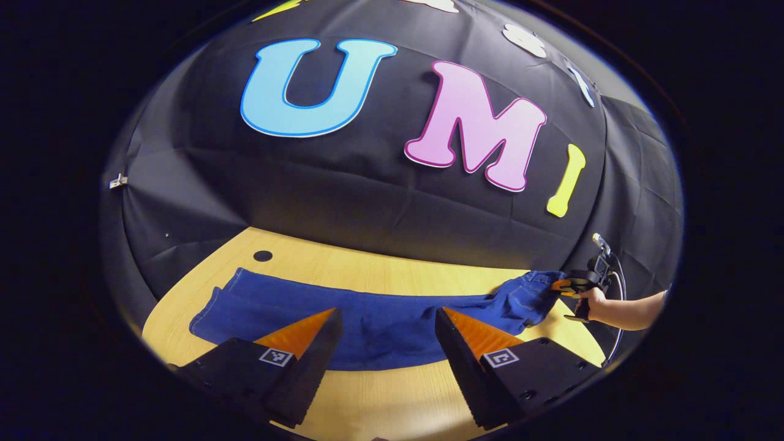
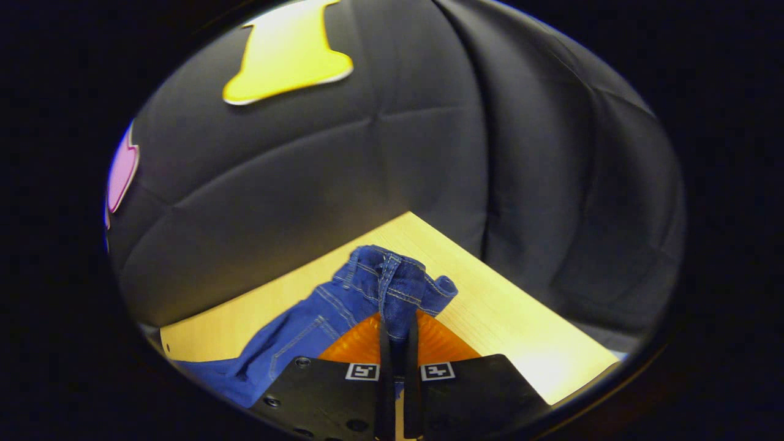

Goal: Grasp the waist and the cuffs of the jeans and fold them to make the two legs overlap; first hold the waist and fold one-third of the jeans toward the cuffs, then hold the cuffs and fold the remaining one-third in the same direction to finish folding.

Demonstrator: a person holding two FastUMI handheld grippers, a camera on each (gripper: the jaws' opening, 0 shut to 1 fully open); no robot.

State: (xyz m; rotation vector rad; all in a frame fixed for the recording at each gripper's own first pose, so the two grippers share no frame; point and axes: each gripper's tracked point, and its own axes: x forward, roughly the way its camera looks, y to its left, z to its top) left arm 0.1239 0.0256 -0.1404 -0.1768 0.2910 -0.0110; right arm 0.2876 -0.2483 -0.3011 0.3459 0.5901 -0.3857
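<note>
Left claw [image 1: 386, 343]: two wedge-shaped fingers, ridged pads, black mounts, square coded markers, screws. Right claw [image 2: 397, 334]: same markers, screws. Far hand [image 1: 594, 301]: bare forearm, black cable looped behind.

dark blue denim jeans [image 1: 373, 318], stretched long across the pale wooden tabletop [image 1: 392, 392], legs lying flat and side by side, cuffs at the far left end in the left gripper view. waist end at the right is lifted off the wood and bunched. in the right gripper view the waistband [image 2: 392, 285] stands up in a crumpled fold, lighter stitching and a back pocket [image 2: 306, 343] showing.
</note>
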